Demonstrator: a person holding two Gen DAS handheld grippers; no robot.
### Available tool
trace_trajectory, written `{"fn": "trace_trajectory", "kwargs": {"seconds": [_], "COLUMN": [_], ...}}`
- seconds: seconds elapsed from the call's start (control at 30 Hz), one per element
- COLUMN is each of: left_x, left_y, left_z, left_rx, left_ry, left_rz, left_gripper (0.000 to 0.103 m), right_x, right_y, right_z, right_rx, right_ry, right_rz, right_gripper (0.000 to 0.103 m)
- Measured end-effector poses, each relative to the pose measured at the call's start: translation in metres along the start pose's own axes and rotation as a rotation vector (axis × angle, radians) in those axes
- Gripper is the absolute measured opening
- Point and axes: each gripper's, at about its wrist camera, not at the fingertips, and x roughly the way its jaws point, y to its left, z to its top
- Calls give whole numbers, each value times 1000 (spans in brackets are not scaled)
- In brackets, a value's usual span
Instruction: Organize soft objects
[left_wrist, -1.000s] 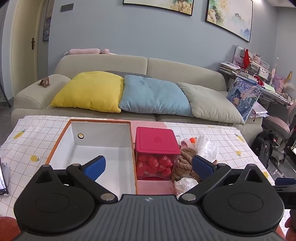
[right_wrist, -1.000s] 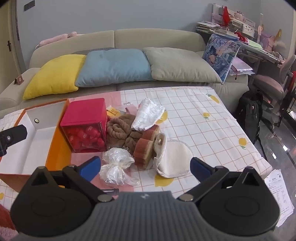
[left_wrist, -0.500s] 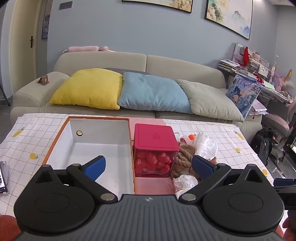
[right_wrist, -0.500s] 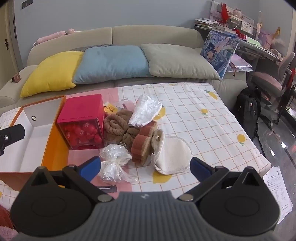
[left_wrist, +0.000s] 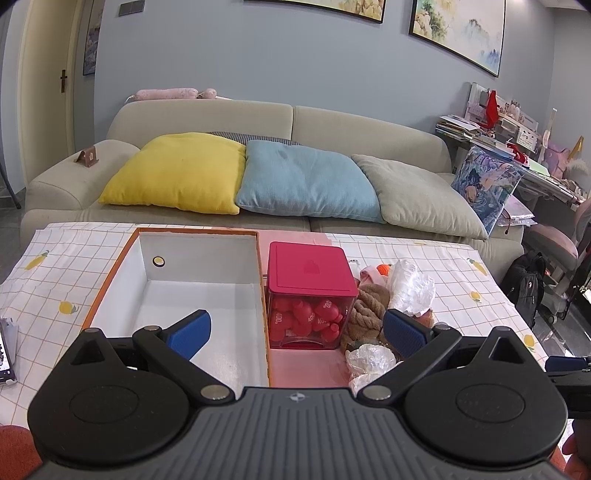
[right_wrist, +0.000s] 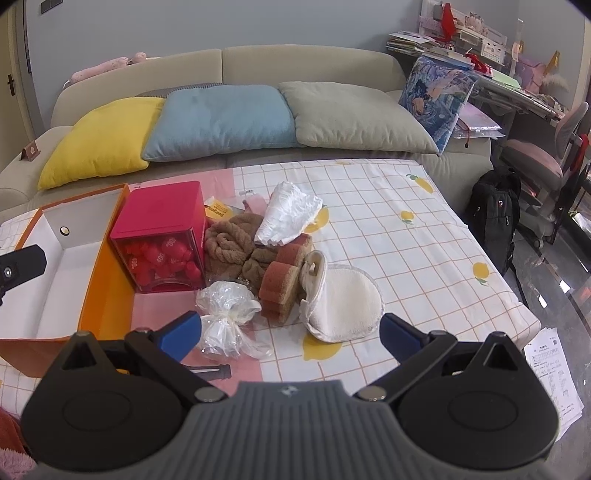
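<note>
On the checked cloth beside the red-lidded box (right_wrist: 162, 236), the soft pile (right_wrist: 280, 266) lies unsorted; my orange box (left_wrist: 199, 295) holds nothing. My left tongs (left_wrist: 295, 332) and right tongs (right_wrist: 290, 332) gape, empty—everything remains.

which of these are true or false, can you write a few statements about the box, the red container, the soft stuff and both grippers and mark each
1. The orange box holds nothing. True.
2. The red-lidded container stands inside the box. False: it stands outside it, by the box's right wall.
3. The left hand-held gripper grips the brown rope. False: it is open and holds nothing.
4. The right hand-held gripper is open. True.
5. The round white pad lies beside the brown sponge. True.
</note>
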Motion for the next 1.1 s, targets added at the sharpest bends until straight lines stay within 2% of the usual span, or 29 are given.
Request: {"fn": "trace_trajectory", "kwargs": {"seconds": [1.1], "left_x": [2], "left_y": [1], "left_z": [-7], "left_rx": [-8], "left_ry": [17], "left_rz": [-1], "left_gripper": [103], "right_x": [3], "right_y": [3], "right_z": [-2], "right_rx": [-8], "right_ry": [18], "right_rz": [0], "right_gripper": [100]}}
